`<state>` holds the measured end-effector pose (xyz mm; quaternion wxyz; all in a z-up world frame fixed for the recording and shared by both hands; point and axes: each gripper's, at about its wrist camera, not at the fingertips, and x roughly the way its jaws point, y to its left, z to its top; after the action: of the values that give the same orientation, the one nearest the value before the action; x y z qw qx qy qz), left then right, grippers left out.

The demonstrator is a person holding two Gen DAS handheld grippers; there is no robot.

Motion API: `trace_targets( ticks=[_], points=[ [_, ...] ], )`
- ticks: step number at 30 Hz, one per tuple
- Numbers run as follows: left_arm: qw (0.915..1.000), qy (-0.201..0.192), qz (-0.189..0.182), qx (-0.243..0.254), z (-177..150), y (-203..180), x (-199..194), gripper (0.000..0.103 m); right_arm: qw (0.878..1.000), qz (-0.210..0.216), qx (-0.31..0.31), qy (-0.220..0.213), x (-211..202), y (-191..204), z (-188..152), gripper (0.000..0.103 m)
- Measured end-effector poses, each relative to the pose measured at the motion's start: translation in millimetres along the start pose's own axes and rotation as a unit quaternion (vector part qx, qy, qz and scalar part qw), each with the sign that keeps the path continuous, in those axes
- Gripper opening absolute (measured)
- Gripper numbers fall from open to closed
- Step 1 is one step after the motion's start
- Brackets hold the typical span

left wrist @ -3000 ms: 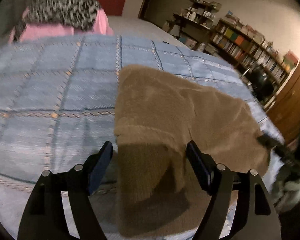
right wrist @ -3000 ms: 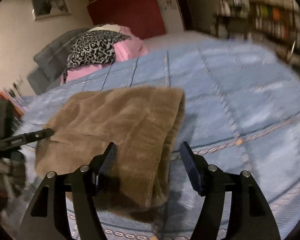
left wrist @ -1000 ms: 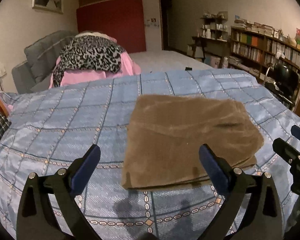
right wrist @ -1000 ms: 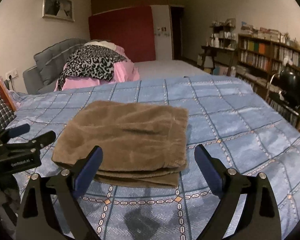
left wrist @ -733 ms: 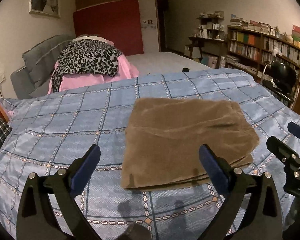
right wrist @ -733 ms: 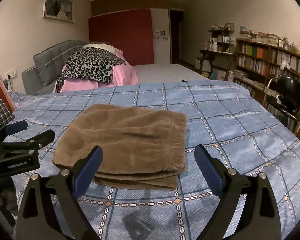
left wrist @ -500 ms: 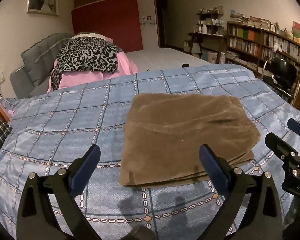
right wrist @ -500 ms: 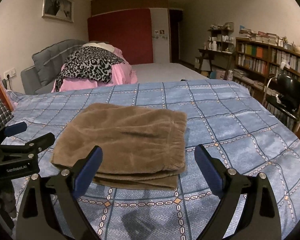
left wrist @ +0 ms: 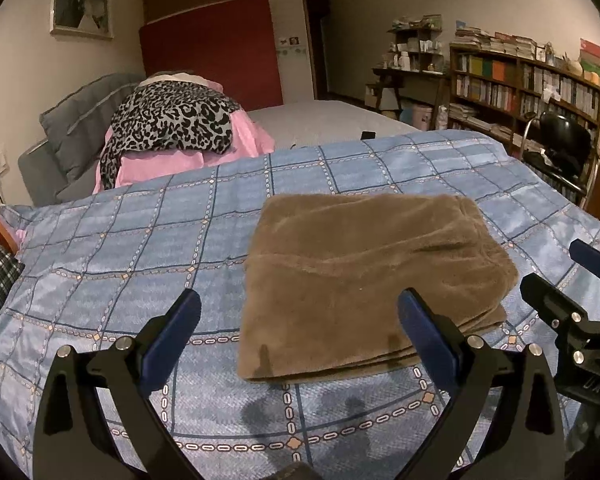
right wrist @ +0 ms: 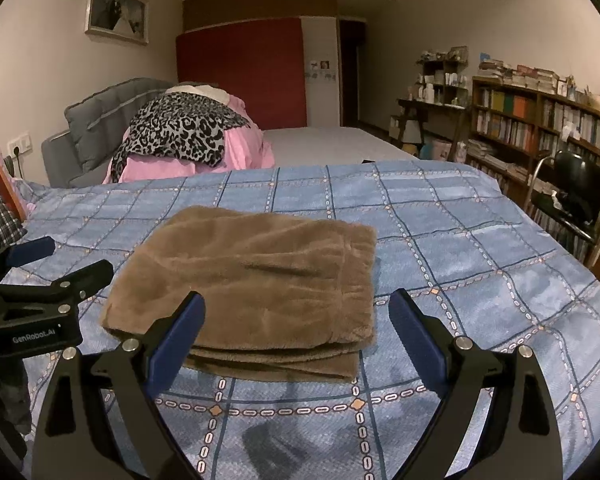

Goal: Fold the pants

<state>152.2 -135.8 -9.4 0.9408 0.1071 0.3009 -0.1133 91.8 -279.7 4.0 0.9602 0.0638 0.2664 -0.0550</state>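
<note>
I hold my left tool (left wrist: 298, 330) and right tool (right wrist: 296, 330) wide open, with nothing in them. The brown fuzzy pants (right wrist: 256, 280) lie folded in a thick stack near the front edge of the bed (right wrist: 480, 264). They look soft, floppy and light. I think pinching all layers at a corner works best.

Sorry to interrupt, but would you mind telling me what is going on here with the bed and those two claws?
A person is folding brown pants on a blue checked bedspread, holding a claw in each hand. The pants lie folded into a compact stack of layers. The left claw and the right claw are both open, empty and held back from the pants' near edge, touching nothing. Behind the bed, a leopard-print garment sits on pink fabric, untouched.
</note>
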Motion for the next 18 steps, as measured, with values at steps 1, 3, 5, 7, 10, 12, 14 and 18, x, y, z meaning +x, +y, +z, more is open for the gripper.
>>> trace_targets(
  ticks=[1, 3, 5, 7, 10, 12, 14, 18],
  points=[
    [1.0, -0.002, 0.0, 0.002, -1, -1, 0, 0.1, 1.0, 0.0, 0.0, 0.0, 0, 0, -1, 0.092],
    [1.0, -0.005, 0.002, 0.006, -1, -1, -2, 0.1, 1.0, 0.0, 0.001, 0.001, 1, 0, -1, 0.092],
    [0.9999, -0.007, 0.003, 0.007, -1, -1, -2, 0.1, 1.0, -0.001, 0.003, 0.001, 1, -1, -1, 0.092],
    [0.9999, -0.008, 0.003, 0.007, -1, -2, -3, 0.1, 1.0, -0.001, 0.005, 0.001, 1, -1, -1, 0.092],
    [0.9999, -0.008, 0.003, 0.007, -1, -1, -3, 0.1, 1.0, -0.003, 0.007, 0.002, 1, -2, -1, 0.092],
    [0.9999, -0.006, -0.001, 0.01, 0, -3, -4, 0.1, 1.0, -0.004, 0.008, 0.002, 2, -3, -2, 0.092],
    [1.0, -0.001, 0.002, 0.009, 0, -2, -3, 0.1, 1.0, -0.005, 0.008, 0.005, 3, -3, -3, 0.092],
    [0.9996, 0.026, 0.007, -0.002, -4, 4, 10, 0.1, 1.0, -0.009, 0.007, 0.015, 8, -3, -8, 0.092]
  ],
)
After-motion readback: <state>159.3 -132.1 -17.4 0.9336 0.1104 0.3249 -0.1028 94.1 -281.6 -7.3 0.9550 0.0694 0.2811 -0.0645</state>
